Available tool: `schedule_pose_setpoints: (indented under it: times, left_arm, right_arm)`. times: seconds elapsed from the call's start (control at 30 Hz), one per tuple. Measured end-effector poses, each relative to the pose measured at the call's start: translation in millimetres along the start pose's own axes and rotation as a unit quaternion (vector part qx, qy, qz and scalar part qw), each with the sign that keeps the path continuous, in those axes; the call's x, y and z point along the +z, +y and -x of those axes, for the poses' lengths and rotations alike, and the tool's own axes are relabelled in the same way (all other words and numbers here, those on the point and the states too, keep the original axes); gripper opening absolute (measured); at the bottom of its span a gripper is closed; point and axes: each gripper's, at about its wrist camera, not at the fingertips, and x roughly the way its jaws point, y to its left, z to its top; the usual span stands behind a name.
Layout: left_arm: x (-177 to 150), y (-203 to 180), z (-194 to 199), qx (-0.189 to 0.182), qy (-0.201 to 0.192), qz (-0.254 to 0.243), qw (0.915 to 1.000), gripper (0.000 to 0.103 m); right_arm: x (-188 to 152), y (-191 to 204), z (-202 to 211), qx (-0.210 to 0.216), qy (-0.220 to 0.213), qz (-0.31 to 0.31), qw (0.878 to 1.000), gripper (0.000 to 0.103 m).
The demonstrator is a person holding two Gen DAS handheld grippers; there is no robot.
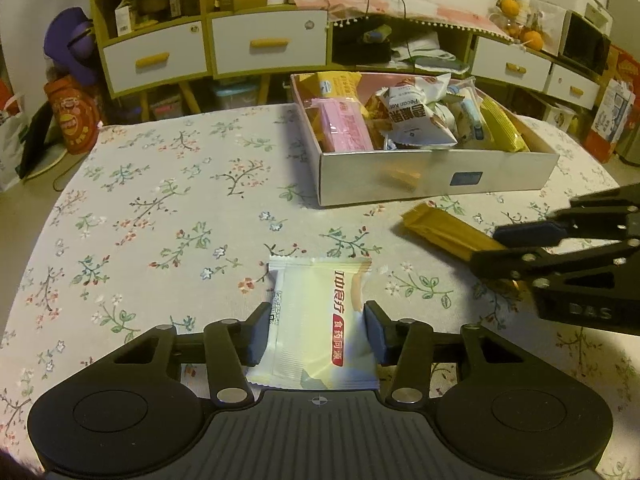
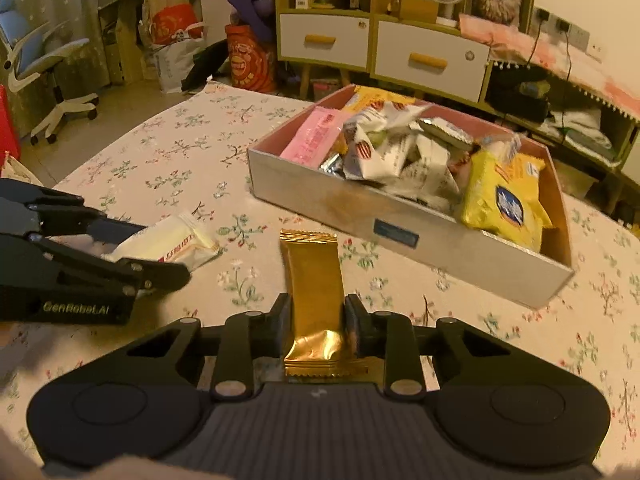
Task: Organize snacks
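Observation:
A white snack packet (image 1: 320,320) with red lettering lies flat on the floral tablecloth, and my left gripper (image 1: 316,332) is shut on it, a pad pressing each long side. In the right wrist view the same packet (image 2: 180,236) pokes out of the left gripper (image 2: 160,252). A gold foil packet (image 2: 314,264) lies lengthwise between the pads of my right gripper (image 2: 314,320), which is shut on its crumpled near end. From the left wrist view the gold packet (image 1: 440,230) sticks out of the right gripper (image 1: 486,246). A silver-walled snack box (image 1: 400,176) (image 2: 360,216) stands beyond both.
The box holds several packets, among them a pink one (image 1: 344,126) and a yellow one (image 2: 504,196). The round table's edge (image 1: 68,184) curves off at the left. Drawer cabinets (image 1: 264,44) line the far wall, and an office chair (image 2: 52,76) stands on the floor.

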Motion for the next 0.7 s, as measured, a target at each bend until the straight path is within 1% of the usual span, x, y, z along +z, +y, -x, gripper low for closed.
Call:
schedule_pose_setpoints:
  times: [0.1, 0.17, 0.2, 0.27, 0.3, 0.33, 0.37, 0.43, 0.47, 0.53, 0.6, 0.67, 0.7]
  left_arm:
    - [0.5, 2.0, 0.8, 0.000, 0.000, 0.006, 1.0000, 0.046]
    - [0.9, 3.4, -0.1, -0.002, 0.002, 0.013, 0.9999, 0.046]
    - [1.0, 3.3, -0.9, -0.002, 0.003, 0.015, 0.9999, 0.046]
    - [1.2, 2.3, -2.0, -0.001, 0.005, 0.016, 0.9999, 0.046]
    - [1.2, 1.4, -2.0, 0.000, 0.005, 0.015, 0.9999, 0.046]
    - [1.1, 0.7, -1.9, -0.001, 0.005, 0.013, 0.9999, 0.046]
    - [1.2, 0.0, -2.3, -0.001, 0.005, 0.012, 0.9999, 0.046]
    - [1.0, -0.6, -2.8, 0.000, 0.006, 0.010, 0.9999, 0.046]
    - [0.9, -0.9, -2.9, 0.001, 0.006, 0.008, 0.9999, 0.046]
    - [0.6, -1.0, -2.8, 0.001, 0.006, 0.007, 1.0000, 0.046]
    - [0.7, -1.0, -2.8, 0.000, 0.006, 0.005, 1.0000, 0.046]
    - [1.2, -0.7, -2.9, -0.001, 0.006, 0.006, 1.0000, 0.046]
    - [1.5, -0.4, -2.7, -0.002, 0.006, 0.006, 1.0000, 0.046]
  right_arm:
    - [-2.9, -1.6, 6.0, 0.017, 0.009, 0.000, 1.000, 0.026]
    - [-2.8, -1.6, 8.9, 0.028, 0.006, -0.001, 1.000, 0.026]
    - [-1.4, -1.1, 9.8, 0.033, 0.003, -0.003, 0.999, 0.029]
    - [1.9, 1.2, 10.8, 0.035, -0.003, -0.001, 0.999, 0.036]
    - [3.5, 4.4, 10.6, 0.032, -0.007, 0.004, 0.999, 0.047]
    - [4.5, 7.6, 9.8, 0.029, -0.011, 0.011, 0.999, 0.053]
    - [5.2, 11.2, 7.5, 0.025, -0.011, 0.021, 0.999, 0.054]
    - [6.5, 18.9, -1.5, 0.016, 0.002, 0.045, 0.999, 0.052]
    - [6.8, 21.2, -6.3, 0.010, 0.009, 0.053, 0.999, 0.048]
    - [5.6, 25.2, -15.8, -0.004, 0.025, 0.064, 0.998, 0.044]
    - [4.2, 25.2, -17.2, -0.007, 0.025, 0.066, 0.997, 0.043]
    - [5.3, 24.6, -14.9, -0.008, 0.026, 0.065, 0.998, 0.029]
    - [6.0, 23.4, -13.8, -0.005, 0.028, 0.061, 0.998, 0.029]
